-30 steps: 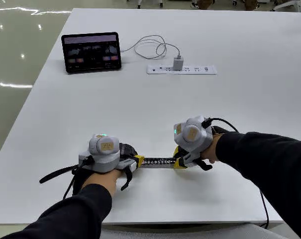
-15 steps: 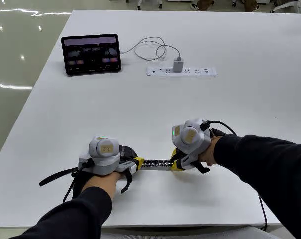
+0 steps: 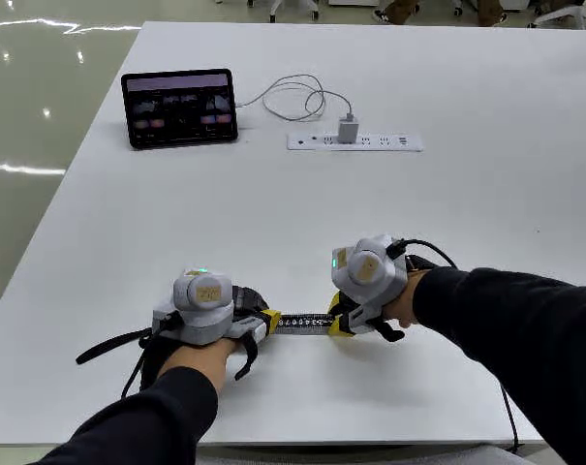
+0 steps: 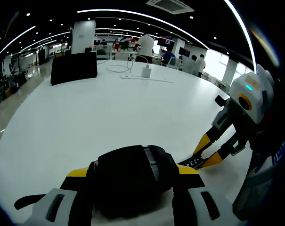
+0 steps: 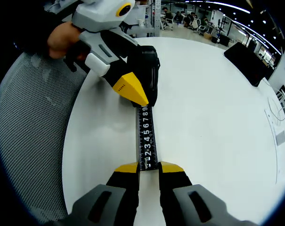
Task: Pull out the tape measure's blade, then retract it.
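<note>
Matt black tape measure case [image 4: 130,181] (smooth white table [image 3: 273,213]).

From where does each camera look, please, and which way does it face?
Head view: from the headset, forward and down at the table; both sleeves, left gripper and right gripper show.
Left gripper view: from the left gripper, over the tape measure case between its jaws, toward the tablet.
Right gripper view: from the right gripper, along the blade toward the case; a hand shows.
Shared: both gripper views see the blade.
</note>
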`<state>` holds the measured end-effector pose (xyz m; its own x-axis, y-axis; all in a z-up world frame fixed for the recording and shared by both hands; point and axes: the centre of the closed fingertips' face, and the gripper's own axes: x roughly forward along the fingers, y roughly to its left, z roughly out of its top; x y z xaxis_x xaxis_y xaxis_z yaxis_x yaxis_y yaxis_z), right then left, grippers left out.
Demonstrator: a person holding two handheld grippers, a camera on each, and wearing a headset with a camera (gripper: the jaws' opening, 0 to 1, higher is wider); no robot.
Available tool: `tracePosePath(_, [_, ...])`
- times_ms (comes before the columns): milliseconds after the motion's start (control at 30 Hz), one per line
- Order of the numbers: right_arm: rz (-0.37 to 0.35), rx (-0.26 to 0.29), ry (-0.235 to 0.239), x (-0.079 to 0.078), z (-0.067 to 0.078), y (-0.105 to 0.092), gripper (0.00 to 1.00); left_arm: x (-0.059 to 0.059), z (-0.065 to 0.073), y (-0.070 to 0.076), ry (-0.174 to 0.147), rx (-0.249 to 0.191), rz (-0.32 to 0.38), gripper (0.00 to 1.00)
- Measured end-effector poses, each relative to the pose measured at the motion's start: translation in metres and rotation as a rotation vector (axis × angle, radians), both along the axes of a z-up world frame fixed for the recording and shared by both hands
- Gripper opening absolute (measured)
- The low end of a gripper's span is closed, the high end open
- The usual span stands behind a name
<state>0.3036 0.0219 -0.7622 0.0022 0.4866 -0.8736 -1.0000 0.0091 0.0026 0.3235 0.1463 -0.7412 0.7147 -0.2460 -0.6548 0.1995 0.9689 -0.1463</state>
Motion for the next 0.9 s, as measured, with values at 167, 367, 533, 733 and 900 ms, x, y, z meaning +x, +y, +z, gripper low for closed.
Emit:
tracePosePath(167, [-0.004,0.010,0.002,0.000,0.000,0.003,0.11,0.000,0.000,0.000,0.003,-0.004,0.000,0.65])
tracePosePath(367, [-0.004,0.016,0.002,0.000,0.000,0.007,0.11,0.000,0.000,0.000,0.003,-0.004,0.000,0.65])
tracePosePath(533, [-0.006,0.019,0.001,0.000,0.000,0.009,0.11,0.000,0.000,0.000,0.003,-0.005,0.001,0.65])
tracePosePath(733, [-0.015,0.030,0.006,0.001,0.000,0.012,0.11,0.000,0.000,0.000,0.004,-0.007,0.000,0.65])
tracePosePath(900, [-0.019,0.039,0.009,0.001,0.000,0.014,0.11,0.001,0.000,0.000,0.004,-0.012,0.002,0.64])
